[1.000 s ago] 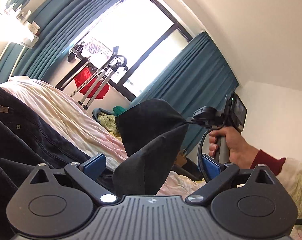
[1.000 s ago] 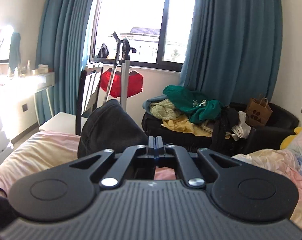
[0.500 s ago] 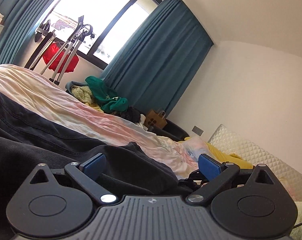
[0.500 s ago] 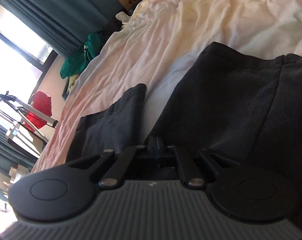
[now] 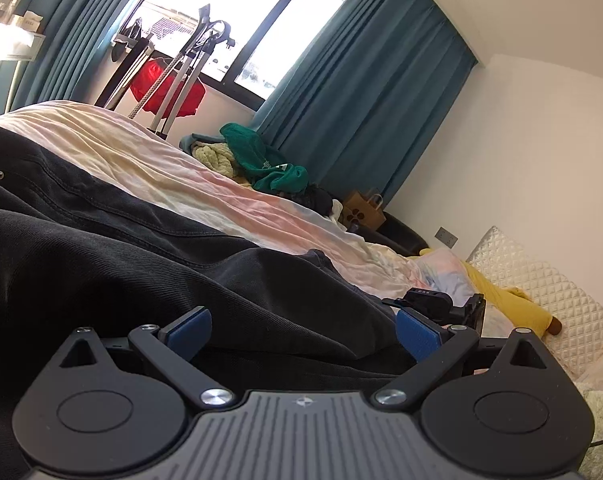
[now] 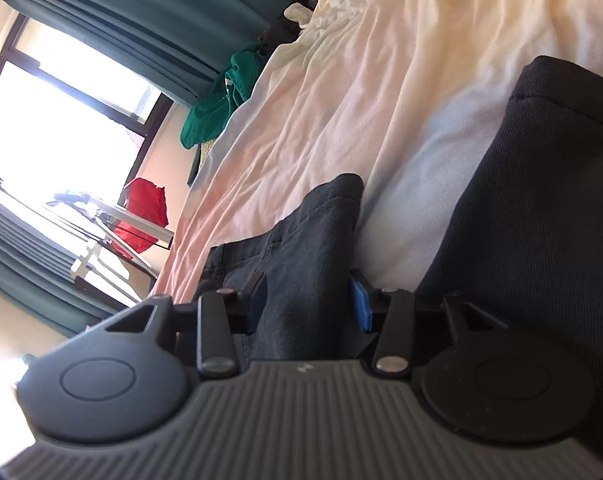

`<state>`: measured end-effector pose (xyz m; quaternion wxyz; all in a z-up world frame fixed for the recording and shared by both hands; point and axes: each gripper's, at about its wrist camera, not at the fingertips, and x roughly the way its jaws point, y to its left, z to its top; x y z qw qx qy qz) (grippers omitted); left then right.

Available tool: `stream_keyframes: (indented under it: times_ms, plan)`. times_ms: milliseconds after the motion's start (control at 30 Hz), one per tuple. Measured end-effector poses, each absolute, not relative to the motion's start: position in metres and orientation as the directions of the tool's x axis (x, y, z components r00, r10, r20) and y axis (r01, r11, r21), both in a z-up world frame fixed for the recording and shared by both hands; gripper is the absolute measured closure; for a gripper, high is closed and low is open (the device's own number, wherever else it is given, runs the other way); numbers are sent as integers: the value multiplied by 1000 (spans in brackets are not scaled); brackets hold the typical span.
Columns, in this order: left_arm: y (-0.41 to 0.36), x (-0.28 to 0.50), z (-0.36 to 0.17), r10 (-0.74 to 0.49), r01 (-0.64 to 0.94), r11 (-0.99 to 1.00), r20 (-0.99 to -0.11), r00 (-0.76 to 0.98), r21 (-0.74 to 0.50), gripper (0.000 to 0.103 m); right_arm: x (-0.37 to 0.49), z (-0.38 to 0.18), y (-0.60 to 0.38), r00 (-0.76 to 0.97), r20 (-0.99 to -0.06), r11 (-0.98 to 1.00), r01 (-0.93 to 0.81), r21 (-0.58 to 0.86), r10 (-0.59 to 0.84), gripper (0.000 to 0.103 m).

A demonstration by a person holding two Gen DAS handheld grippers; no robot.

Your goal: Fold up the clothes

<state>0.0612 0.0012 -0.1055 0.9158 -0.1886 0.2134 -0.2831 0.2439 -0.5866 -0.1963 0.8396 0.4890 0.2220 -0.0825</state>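
Dark jeans [image 5: 133,248], spread flat on a pale pink-and-cream bedsheet [image 5: 229,196]; a second dark fabric section [image 6: 541,208] lies just beside the first across a strip of bare sheet in the right wrist view. Left gripper [image 5: 303,330]: low over the denim, blue pads [image 5: 415,334] spread wide, nothing between them; right gripper [image 6: 309,300]: jaws parted, straddling a hem end of the jeans (whether the pads touch the cloth cannot be told). Background: teal curtains [image 5: 365,92], red garment [image 5: 161,88] on a stand by the window, green clothing [image 5: 269,164] on a heap beyond the bed.
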Motion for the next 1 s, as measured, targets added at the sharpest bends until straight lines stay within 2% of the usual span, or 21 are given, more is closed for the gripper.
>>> stream_keyframes:
  times_ms: [133, 200, 233, 300, 433, 500, 600, 700, 833, 1000]
  plan:
    - [-8, 62, -114, -579, 441, 799, -322, 749, -410, 4, 264, -193, -586, 879, -466, 542, 346, 766, 97, 57]
    - [-11, 62, -118, -571, 440, 807, -331, 751, -394, 4, 271, -191, -583, 871, -483, 568, 354, 743, 88, 77]
    - [-12, 62, -119, -569, 439, 809, -333, 752, -390, 4, 274, -191, -581, 866, -493, 586, 360, 726, 78, 96]
    - [-12, 63, -120, -567, 439, 810, -334, 753, -388, 4, 275, -186, -577, 873, -483, 631, 338, 698, 66, 96]
    - [-14, 66, -118, -571, 441, 807, -332, 751, -392, 4, 261, -163, -585, 916, -401, 642, 320, 697, -20, 96]
    - [-13, 66, -117, -576, 447, 803, -327, 749, -393, 4, 246, -152, -599, 928, -359, 608, 342, 717, -100, 96]
    - [-13, 67, -115, -577, 447, 803, -325, 749, -395, 4, 225, -143, -616, 909, -348, 624, 413, 663, -231, 96]
    - [-14, 70, -116, -571, 441, 808, -334, 750, -391, 4, 210, -153, -623, 857, -416, 610, 511, 606, -305, 96]
    - [-14, 72, -116, -563, 440, 817, -349, 749, -374, 4, 200, -185, -628, 773, -572, 521, 619, 587, -275, 96]
    - [-15, 74, -116, -558, 443, 824, -370, 743, -354, 4, 177, -177, -618, 775, -571, 505, 619, 601, -270, 92]
